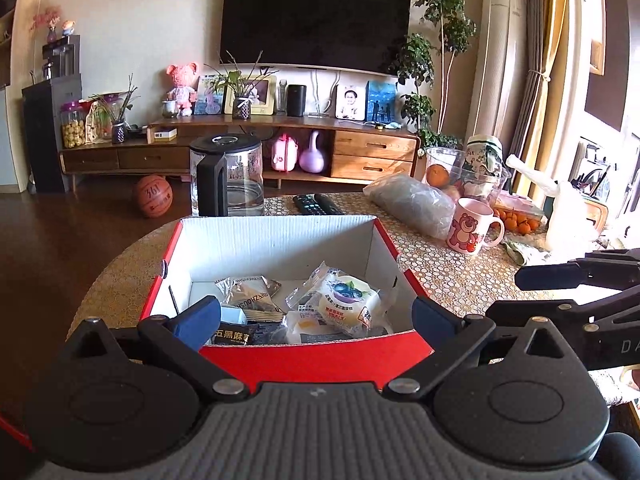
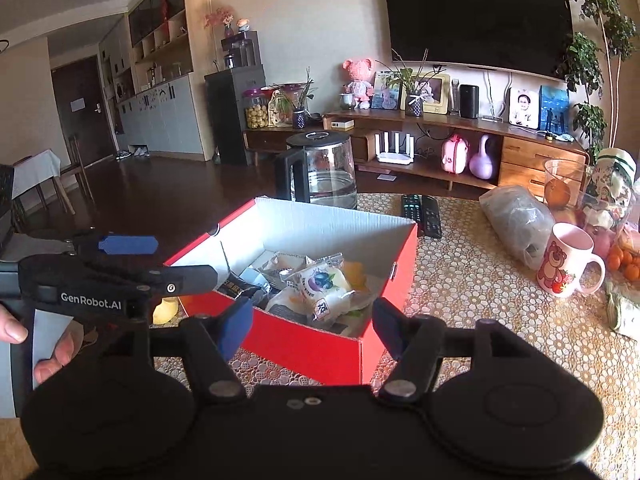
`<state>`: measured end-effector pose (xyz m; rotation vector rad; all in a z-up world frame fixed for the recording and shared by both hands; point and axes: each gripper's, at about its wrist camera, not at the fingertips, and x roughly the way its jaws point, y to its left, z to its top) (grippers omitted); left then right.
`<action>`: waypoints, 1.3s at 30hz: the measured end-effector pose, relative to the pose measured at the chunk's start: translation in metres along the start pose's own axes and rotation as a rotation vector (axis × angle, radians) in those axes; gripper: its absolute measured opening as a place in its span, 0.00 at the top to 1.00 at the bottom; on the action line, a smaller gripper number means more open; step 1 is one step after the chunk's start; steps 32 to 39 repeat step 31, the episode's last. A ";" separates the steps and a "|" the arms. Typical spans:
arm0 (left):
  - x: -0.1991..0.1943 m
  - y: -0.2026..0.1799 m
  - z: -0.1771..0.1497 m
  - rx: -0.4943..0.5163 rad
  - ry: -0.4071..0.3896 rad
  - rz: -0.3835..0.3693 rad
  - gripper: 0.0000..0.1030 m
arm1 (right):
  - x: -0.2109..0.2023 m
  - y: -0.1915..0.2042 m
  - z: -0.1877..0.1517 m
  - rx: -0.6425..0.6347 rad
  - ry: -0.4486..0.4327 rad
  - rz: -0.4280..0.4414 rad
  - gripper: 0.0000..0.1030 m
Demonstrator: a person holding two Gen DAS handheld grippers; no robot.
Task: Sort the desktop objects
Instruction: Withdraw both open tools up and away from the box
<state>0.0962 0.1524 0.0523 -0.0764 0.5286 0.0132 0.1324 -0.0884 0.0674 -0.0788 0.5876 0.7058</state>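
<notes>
With both grippers hanging empty at the near side of the table [image 2: 480,280], the coming move turns on where the remaining loose items lie relative to each tool. Farthest left, beside the red box's left wall, a small yellow object [image 2: 166,309] rests on the table, partly hidden; it sits just below the left gripper [image 2: 160,262] as seen from the right wrist view, so the left hand is judged the nearer tool for it. The left gripper's fingers stand wide apart with nothing between them, and from its own camera they frame the near wall of the red box [image 1: 320,356]. Inside the box lie wrapped snack packets, including a blueberry-print packet [image 1: 348,300] and a dark packet [image 1: 232,336]. The right gripper [image 2: 312,326] holds its fingers partly apart, also empty, aimed at the box's near corner. Further right, well apart from the box, stand two remote controls [image 2: 422,212] with long axes running away from the viewer, a grey bag [image 2: 516,220] and a pink mug [image 2: 568,264]; the right hand is judged nearer to these.
</notes>
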 end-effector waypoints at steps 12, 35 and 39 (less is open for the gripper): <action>-0.025 -0.019 -0.022 0.019 -0.019 0.004 0.01 | -0.019 0.005 -0.021 0.008 0.021 -0.010 0.36; -0.025 -0.027 -0.055 -0.041 0.054 0.023 0.01 | -0.029 -0.004 -0.049 0.027 0.064 -0.022 0.36; -0.025 -0.027 -0.055 -0.041 0.054 0.023 0.01 | -0.029 -0.004 -0.049 0.027 0.064 -0.022 0.36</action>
